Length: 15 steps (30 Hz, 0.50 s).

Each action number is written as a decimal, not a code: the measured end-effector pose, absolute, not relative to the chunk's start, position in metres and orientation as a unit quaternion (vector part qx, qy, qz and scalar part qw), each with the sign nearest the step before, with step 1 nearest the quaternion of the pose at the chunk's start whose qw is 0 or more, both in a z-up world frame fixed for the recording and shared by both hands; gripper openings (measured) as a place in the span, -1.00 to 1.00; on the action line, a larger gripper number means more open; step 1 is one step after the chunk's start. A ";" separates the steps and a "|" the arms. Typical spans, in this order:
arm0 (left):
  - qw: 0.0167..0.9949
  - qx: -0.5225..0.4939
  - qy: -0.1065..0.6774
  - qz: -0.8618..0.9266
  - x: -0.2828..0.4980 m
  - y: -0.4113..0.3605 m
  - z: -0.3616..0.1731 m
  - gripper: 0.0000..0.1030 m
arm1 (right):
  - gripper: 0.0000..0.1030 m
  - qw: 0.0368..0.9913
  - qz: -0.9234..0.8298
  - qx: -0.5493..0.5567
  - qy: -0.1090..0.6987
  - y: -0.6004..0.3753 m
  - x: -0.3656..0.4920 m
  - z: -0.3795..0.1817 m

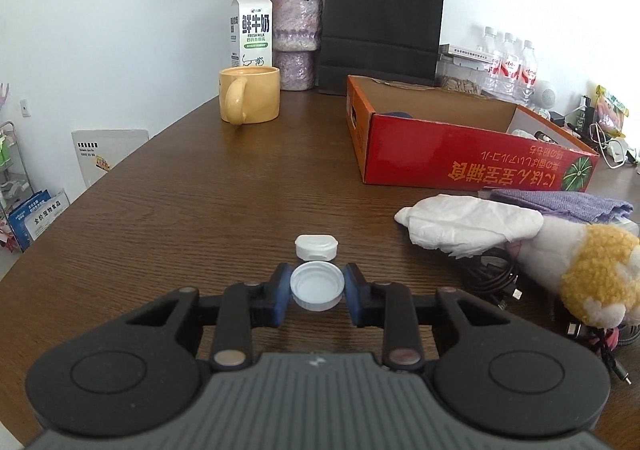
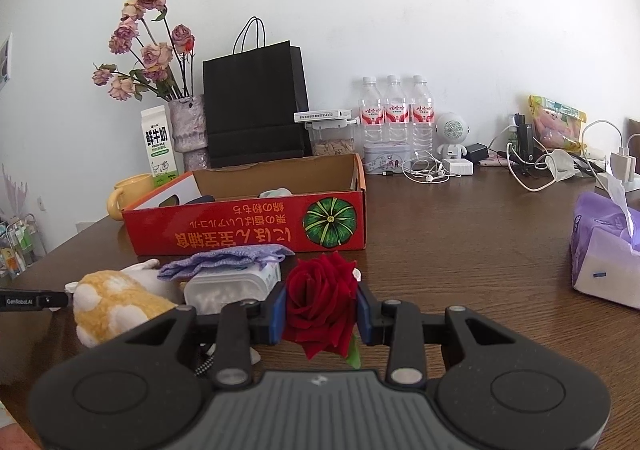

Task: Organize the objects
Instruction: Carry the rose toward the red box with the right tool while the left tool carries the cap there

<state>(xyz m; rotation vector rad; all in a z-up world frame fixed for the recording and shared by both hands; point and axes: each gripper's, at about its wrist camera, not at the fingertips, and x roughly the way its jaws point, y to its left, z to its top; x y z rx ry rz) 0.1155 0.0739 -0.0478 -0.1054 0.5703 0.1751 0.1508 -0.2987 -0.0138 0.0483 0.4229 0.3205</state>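
On the brown wooden table [image 1: 168, 185] the red cardboard box [image 1: 460, 153] lies open-topped toward the far right, with a black paper bag [image 1: 384, 21], a milk carton [image 1: 251, 29], a vase of dried roses [image 1: 296, 37] and a yellow mug [image 1: 249, 94] standing behind and to its left. Nearer, at the right, a crumpled white tissue [image 1: 468, 228], a purple cloth [image 1: 564, 203], a plush toy [image 1: 592, 274] and a tangle of black cables [image 1: 496, 278] crowd the table edge, close beside the left gripper [image 1: 317, 288]. Its blue pads are clamped on a white bottle cap [image 1: 317, 287], which sits open side up between them, low over the table, showing ribbed sides and a hollow interior. Just beyond it lies a small white lidded case [image 1: 316, 246], apart from the cap. The right gripper [image 2: 321, 306] is clenched on a red rose [image 2: 320, 298] with deep velvety petals and a green leaf hanging below, held in front of the box's printed side [image 2: 248, 230]. Beside it to the left sit a clear plastic container [image 2: 228, 290] under the purple cloth and the plush toy; a purple tissue pack [image 2: 604, 250] rests well apart on the right.
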 end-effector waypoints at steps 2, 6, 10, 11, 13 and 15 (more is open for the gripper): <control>0.956 -0.053 0.273 0.090 0.113 0.074 -0.043 -0.44 | -0.35 0.965 0.159 0.024 0.207 -0.299 0.151 -0.013; 0.961 -0.052 0.255 0.091 0.111 0.072 -0.031 -0.44 | -0.35 0.966 0.163 0.022 0.202 -0.298 0.152 -0.009; 0.970 -0.047 0.229 0.073 0.120 0.062 -0.013 -0.44 | -0.35 0.966 0.169 0.014 0.194 -0.294 0.156 -0.001; 0.972 -0.044 0.221 0.068 0.124 0.058 -0.008 -0.44 | -0.35 0.967 0.171 0.013 0.190 -0.293 0.158 0.002; 0.976 -0.042 0.207 0.058 0.132 0.050 0.002 -0.44 | -0.35 0.967 0.175 0.009 0.182 -0.290 0.162 0.008; 0.979 -0.039 0.192 0.048 0.141 0.042 0.012 -0.44 | -0.35 0.968 0.181 0.006 0.174 -0.285 0.168 0.015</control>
